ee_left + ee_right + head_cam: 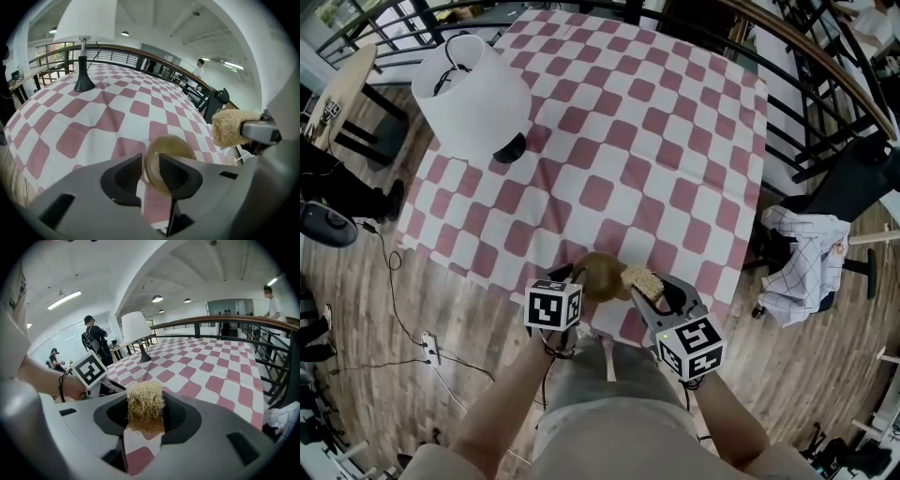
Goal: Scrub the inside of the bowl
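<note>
I have both grippers at the near edge of the table [675, 141], about midway along it, over the red-and-white checked cloth. The amber, see-through bowl [600, 274] is there too, tipped up on its side. Its rim stands between the jaws of my left gripper [577, 277]. In the left gripper view those jaws are spread a little, with a sliver of cloth showing between the left jaw and the rim of the bowl [171, 145], so I don't read a firm pinch. My right gripper [649, 287] has its jaws pinching a tan, fibrous scrubber [640, 279], which sits just beside the bowl on its right. The right gripper view shows the scrubber [145, 406] squeezed between the two pads. A white-shaded lamp [473, 89] stands near the far left corner.
</note>
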Tool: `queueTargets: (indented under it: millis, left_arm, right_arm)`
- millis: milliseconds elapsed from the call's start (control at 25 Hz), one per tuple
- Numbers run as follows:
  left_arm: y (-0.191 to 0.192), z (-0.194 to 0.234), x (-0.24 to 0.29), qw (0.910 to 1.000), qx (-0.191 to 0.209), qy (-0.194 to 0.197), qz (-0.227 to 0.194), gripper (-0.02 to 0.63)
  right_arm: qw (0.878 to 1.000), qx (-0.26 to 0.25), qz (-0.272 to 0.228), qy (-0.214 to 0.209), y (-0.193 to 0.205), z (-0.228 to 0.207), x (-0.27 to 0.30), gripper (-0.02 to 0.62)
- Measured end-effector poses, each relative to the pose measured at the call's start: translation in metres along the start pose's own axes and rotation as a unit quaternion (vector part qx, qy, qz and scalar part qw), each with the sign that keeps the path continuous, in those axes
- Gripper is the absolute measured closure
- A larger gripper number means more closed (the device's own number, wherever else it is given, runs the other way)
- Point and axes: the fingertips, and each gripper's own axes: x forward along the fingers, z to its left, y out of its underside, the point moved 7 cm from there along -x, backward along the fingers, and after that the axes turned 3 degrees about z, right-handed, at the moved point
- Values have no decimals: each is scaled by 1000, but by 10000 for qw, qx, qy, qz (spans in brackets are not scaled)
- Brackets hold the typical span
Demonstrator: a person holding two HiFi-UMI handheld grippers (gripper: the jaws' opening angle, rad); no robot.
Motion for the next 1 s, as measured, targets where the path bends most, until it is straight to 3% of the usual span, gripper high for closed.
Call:
queueTargets:
  millis: [200,320,480,680,1000]
  left_arm:
    - [1,3,-23,9994,-125,-135,-305,479]
    - [-2,-4,-46,9975,-229,81,-660,479]
    - [-13,-15,-82,9912,19,-13,-1327,480]
    - [-28,-18,-129,9665,804,-841,-2287,557]
    - [-54,-51,-198,9238,1899,-1244,-3084,581]
  right_arm:
    - [9997,-201,-24,106,-2,3,-4,436]
    - [9986,-499,-52,196,-6,8,-9,436]
    - [9973,-695,-171,183,-18,18,-15,436]
    - [9948,-837,-574,73,-54,27,-30,436]
    - [9817,-1249,-1438,61,-121,46,-76,436]
